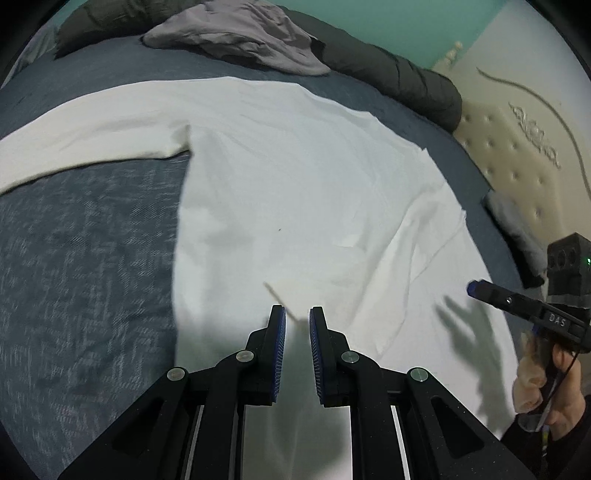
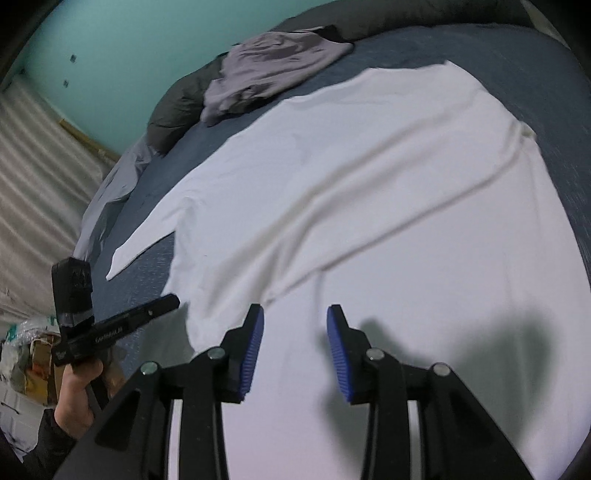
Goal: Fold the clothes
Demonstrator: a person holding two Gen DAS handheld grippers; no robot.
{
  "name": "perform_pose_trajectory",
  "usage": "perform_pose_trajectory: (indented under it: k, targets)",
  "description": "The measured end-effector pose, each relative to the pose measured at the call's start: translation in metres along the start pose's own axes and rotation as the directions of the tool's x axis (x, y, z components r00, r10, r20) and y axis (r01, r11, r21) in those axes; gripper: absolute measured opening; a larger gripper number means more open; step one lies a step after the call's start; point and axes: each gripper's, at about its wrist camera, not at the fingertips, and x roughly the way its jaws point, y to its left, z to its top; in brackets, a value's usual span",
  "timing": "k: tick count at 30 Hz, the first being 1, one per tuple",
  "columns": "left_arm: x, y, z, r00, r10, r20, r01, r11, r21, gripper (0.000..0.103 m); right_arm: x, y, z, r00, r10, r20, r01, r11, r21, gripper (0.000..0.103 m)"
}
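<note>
While the white shirt (image 1: 295, 192) lies spread flat on the blue bedspread (image 1: 85, 266), both grippers hover over its near hem, neither one touching cloth. Far left: one long sleeve (image 1: 92, 136) stretches out across the bedspread, flat, free edge exposed. Left gripper (image 1: 297, 321): jaws a small way apart, nothing between them, above the shirt body near its left side edge. Centre: body cloth shows shallow diagonal creases; on the right a fold (image 1: 417, 236) is already turned in over the body. Right gripper (image 2: 295, 321): jaws wide apart, empty, above the lower part of the shirt. Far side of the bed: a crumpled grey garment (image 1: 240, 33) lies apart from the shirt, against a dark rolled duvet (image 1: 406, 85).

Judgement: the shirt looks thin, light and limp; it should drape and slide easily, no stiffness to hold a fold. Best pinch points: the outstretched sleeve at cuff or shoulder seam, or the hem corners.
</note>
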Motion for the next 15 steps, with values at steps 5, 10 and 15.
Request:
perform_pose_trajectory:
  k: [5, 10, 15]
  targets:
    - [0.022, -0.001, 0.011, 0.999, 0.011, -0.033, -0.011, 1.0, -0.002, 0.024, -0.008, -0.007, -0.001, 1.0, 0.011, 0.001, -0.011, 1.0, -0.003, 0.035]
    - [0.034, 0.004, 0.016, 0.998, 0.039, -0.053, -0.04, 0.999, -0.021, 0.029, -0.015, -0.009, 0.001, 1.0, 0.024, 0.015, -0.024, 1.0, -0.013, 0.035]
    - [0.035, 0.003, 0.014, 0.998, 0.046, -0.052, -0.047, 0.999, -0.011, 0.028, -0.018, -0.014, 0.001, 0.999, 0.024, 0.023, -0.025, 1.0, 0.008, 0.035]
